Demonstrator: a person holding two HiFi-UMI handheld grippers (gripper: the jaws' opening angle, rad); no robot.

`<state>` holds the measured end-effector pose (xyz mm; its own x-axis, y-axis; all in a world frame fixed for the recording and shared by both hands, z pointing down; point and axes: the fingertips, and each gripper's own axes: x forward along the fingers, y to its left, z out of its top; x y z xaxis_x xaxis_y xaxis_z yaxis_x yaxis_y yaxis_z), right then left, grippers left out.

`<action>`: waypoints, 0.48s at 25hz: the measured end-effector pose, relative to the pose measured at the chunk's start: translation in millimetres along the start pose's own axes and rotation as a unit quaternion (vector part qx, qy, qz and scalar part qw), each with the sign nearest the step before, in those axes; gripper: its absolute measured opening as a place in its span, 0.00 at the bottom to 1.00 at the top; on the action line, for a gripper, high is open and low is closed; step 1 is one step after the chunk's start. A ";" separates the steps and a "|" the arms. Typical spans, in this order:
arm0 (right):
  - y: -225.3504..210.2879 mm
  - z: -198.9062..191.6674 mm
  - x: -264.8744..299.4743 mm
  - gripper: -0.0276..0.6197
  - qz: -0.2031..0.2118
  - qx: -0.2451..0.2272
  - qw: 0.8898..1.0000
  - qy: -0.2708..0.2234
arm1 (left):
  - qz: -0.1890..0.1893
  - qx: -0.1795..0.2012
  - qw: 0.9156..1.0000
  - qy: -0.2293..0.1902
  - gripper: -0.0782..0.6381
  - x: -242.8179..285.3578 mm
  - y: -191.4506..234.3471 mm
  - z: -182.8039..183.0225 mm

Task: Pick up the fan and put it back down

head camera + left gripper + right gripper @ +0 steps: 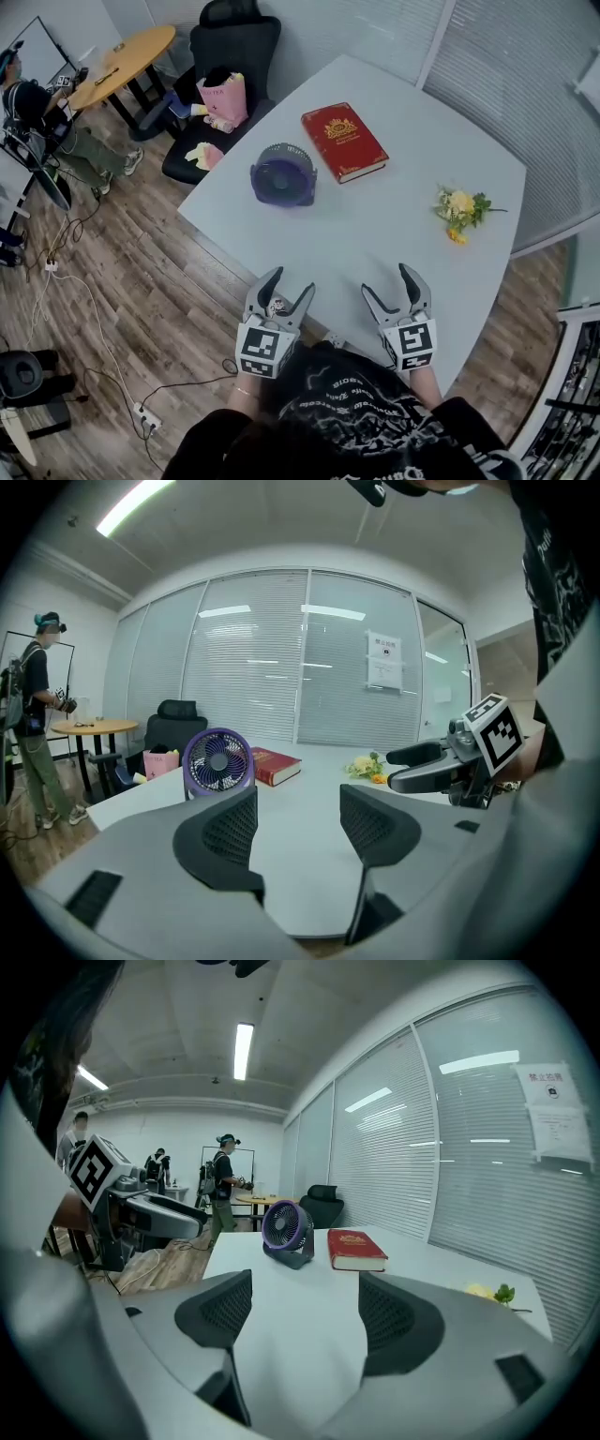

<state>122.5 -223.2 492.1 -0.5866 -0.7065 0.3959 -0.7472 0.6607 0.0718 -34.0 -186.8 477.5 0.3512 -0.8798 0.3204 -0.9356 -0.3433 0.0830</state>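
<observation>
Found small round purple plastic fan point(283, 174) upright on its base near far left edge of pale grey table point(375, 234), well apart from both grippers. Found left gripper point(291, 284) and right gripper point(387, 281) at near edge, pointed across table, jaws spread wide, nothing between them. Judged consistent either with approach for a lift or with retreat after set-down. Noted red hardback book point(344, 142) just beside fan, not touching, crowding its right side. Noted yellow flower sprig point(459, 208) far right, clear of any path. Noted black office chair point(225, 56) beyond table edge.
</observation>
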 end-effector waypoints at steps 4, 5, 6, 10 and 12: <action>-5.3 -3.1 -5.7 0.50 -0.026 -0.021 0.999 0.000 | -0.013 -0.010 1.000 0.005 0.50 5.1 -12.7 -2.3; -6.8 -3.5 -7.0 0.45 -0.033 -0.028 0.999 0.000 | -0.016 -0.014 1.000 0.011 0.49 6.9 -15.5 -5.1; -7.3 -3.6 -8.2 0.40 -0.036 -0.028 0.999 -0.001 | -0.018 -0.016 1.000 0.017 0.46 8.2 -18.0 -8.4; -6.2 -1.5 -8.4 0.28 -0.026 -0.011 1.000 -0.012 | -0.017 -0.021 0.999 0.028 0.38 10.2 -22.5 -14.8; -6.3 -2.1 -5.9 0.20 -0.017 -0.009 1.000 -0.011 | -0.021 -0.024 0.999 0.024 0.29 11.6 -22.6 -14.0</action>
<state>131.4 -222.6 491.3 -0.5676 -0.7341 0.3727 -0.7613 0.6404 0.1019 -9.4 -184.6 492.5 0.3893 -0.8476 0.3606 -0.9210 -0.3625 0.1423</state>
